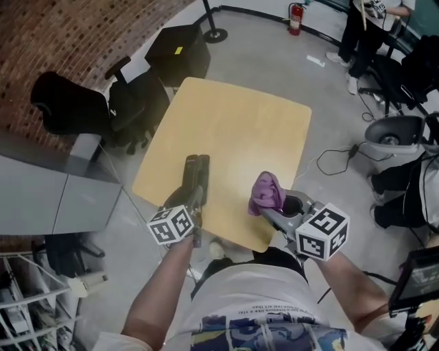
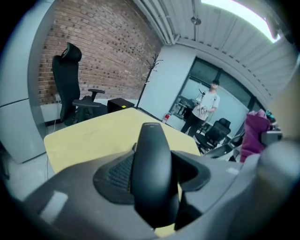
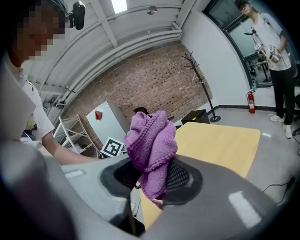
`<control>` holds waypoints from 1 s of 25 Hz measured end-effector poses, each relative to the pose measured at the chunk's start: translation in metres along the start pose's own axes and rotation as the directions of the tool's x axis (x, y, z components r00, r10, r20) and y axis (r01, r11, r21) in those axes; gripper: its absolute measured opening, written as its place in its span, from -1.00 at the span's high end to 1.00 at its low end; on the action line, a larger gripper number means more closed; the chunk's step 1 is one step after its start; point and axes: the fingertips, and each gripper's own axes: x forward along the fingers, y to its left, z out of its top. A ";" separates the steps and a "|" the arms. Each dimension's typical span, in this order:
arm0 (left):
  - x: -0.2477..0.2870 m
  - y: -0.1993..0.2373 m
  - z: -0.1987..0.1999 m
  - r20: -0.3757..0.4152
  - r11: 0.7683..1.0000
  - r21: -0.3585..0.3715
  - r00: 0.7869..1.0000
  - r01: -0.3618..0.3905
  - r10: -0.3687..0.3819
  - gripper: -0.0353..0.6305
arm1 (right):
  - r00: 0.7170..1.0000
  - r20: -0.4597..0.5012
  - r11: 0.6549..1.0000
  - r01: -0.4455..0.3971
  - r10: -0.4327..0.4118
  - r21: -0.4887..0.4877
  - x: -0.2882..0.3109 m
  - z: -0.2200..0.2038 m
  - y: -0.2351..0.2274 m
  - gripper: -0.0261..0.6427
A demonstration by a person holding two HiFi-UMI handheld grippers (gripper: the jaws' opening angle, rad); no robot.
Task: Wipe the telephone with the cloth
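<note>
1. The telephone (image 1: 195, 177), a slim black cordless handset, sits in the left tongs (image 1: 196, 204) over the near left part of the desk (image 1: 233, 123). In the left gripper view it stands lengthwise between the two pads. They press on its sides, so these tongs are partly apart, closed to the handset's width. I can't tell whether its far end touches the desk top.

2. The cloth (image 1: 267, 193), a purple knit bunched into a wad, is in the right tongs (image 1: 280, 208) by the desk's front edge. It is to the right of the telephone and apart from it. The right gripper view shows those jaws nipped tight on the lower part of the wad, with the loose bulk rising above them and a tail hanging below.

3. As I read it, both things are in hand but the wiping itself has not begun, since the cloth is not on the telephone.

4. The next move probably calls for carrying the cloth across to the handset, setting its bulging top against the handset's face and drawing it along the length. The left tongs must hold firm, because a smooth, narrow handset could twist under the rub. Only the knit should meet the handset, not the hard jaws.

5. The rest of the desk looks bare. A black office chair (image 1: 134, 103) stands off its far left corner near a brick wall (image 1: 68, 34). A person (image 1: 363, 34) stands well beyond the desk, close to a fire extinguisher (image 1: 295, 18).
</note>
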 end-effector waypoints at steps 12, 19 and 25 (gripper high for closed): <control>0.046 0.017 -0.018 -0.063 0.979 0.143 0.985 -0.148 0.159 0.13 | 0.998 -0.056 1.000 -0.028 0.028 0.003 -0.005 -0.001 -0.018 0.56; 0.061 0.023 -0.023 -0.090 0.956 0.231 0.974 -0.183 0.208 0.13 | 0.997 -0.070 0.999 -0.034 0.035 0.008 -0.007 0.003 -0.027 0.56; 0.069 0.024 -0.033 -0.119 0.941 0.276 0.965 -0.195 0.234 0.13 | 0.997 -0.071 0.999 -0.039 0.040 0.015 -0.006 0.001 -0.033 0.56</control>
